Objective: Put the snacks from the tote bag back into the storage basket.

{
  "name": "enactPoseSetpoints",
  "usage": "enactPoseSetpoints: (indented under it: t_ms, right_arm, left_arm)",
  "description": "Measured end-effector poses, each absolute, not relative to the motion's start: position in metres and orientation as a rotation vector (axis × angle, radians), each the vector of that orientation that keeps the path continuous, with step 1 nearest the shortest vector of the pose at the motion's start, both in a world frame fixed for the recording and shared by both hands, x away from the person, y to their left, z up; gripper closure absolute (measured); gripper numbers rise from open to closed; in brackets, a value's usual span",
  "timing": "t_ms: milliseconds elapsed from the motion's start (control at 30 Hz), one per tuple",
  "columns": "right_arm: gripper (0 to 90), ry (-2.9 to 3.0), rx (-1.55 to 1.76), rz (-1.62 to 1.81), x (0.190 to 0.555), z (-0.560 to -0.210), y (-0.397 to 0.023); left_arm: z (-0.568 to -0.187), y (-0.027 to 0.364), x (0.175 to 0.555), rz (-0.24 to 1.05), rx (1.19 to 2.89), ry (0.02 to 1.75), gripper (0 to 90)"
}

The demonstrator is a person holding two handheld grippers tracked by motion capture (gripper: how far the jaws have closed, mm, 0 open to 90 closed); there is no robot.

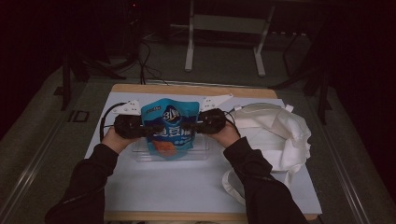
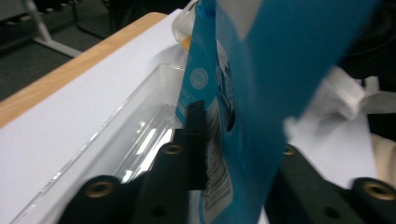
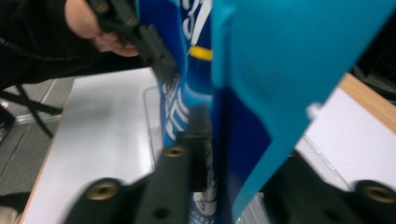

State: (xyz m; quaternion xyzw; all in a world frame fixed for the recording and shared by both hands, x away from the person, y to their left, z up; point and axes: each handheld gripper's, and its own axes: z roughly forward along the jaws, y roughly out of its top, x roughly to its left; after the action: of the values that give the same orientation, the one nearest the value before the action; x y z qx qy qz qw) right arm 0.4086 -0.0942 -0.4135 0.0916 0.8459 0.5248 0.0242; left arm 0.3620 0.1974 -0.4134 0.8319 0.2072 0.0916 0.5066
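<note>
Both claws hold a blue snack pouch (image 1: pixel 167 129) upright over a clear tray (image 1: pixel 140 153) on the table (image 1: pixel 187 182). The left claw (image 1: pixel 148 129) is closed on the pouch's left edge and the right claw (image 1: pixel 187 126) on its right edge, each at about mid-height. In the left gripper view the pouch (image 2: pixel 261 93) runs between the two black jaws, and the tray (image 2: pixel 140 116) lies below and beside it. In the right gripper view the pouch (image 3: pixel 261 70) again sits between the jaws, with the left claw (image 3: pixel 156 56) pinching its far edge.

The step in hand looks like lowering the pouch into the tray, or standing it there. The pouch's bottom seems to be at or just above the tray floor; whether it touches cannot be told. The next move likely calls for bringing both hands down together, keeping the pouch level so it settles inside the tray walls, and only then loosening either grip.

The pouch is glossy blue with white lettering, an orange patch near the bottom and a barcode on the back. It looks soft and part-filled, so it may sag or tip once released. A white cloth bag (image 1: pixel 275 135) lies on the table, right of the tray.
</note>
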Motion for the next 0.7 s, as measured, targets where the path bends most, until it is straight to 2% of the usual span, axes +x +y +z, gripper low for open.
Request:
enactPoseSetpoints:
  t_ms: [67, 133, 167, 200, 333, 400, 467, 500, 700]
  right_arm:
    - [61.1, 2.629, 0.279, 1.607, 0.408, -0.411, -0.094]
    - [49.5, 2.620, 0.280, 1.578, 0.407, -0.410, -0.094]
    - [46.6, 2.610, 0.292, 1.568, 0.406, -0.409, -0.094]
    - [43.4, 2.603, 0.295, 1.570, 0.406, -0.408, -0.095]
    - [28.4, 2.574, 0.338, 1.617, 0.408, -0.404, -0.098]
    - [18.1, 2.588, 0.325, 1.634, 0.409, -0.403, -0.099]
    - [15.6, 2.561, 0.354, 1.661, 0.408, -0.401, -0.101]
    - [12.5, 2.563, 0.339, 1.663, 0.408, -0.400, -0.102]
    - [13.7, 2.534, 0.365, 1.634, 0.406, -0.398, -0.110]
  left_arm:
    - [-0.412, 0.196, 0.360, 0.254, 2.007, 0.519, 74.3]
    - [-0.411, 0.197, 0.358, 0.267, 1.999, 0.541, 64.9]
    - [-0.410, 0.197, 0.357, 0.272, 1.991, 0.547, 64.3]
    - [-0.409, 0.198, 0.357, 0.278, 1.989, 0.551, 59.6]
    - [-0.408, 0.200, 0.356, 0.262, 1.986, 0.599, 32.6]
    - [-0.409, 0.202, 0.357, 0.227, 1.977, 0.596, 21.8]
    - [-0.410, 0.201, 0.356, 0.233, 1.992, 0.580, 4.4]
    - [-0.411, 0.203, 0.356, 0.218, 1.971, 0.590, 2.6]
    - [-0.419, 0.212, 0.346, 0.252, 1.922, 0.659, 1.2]
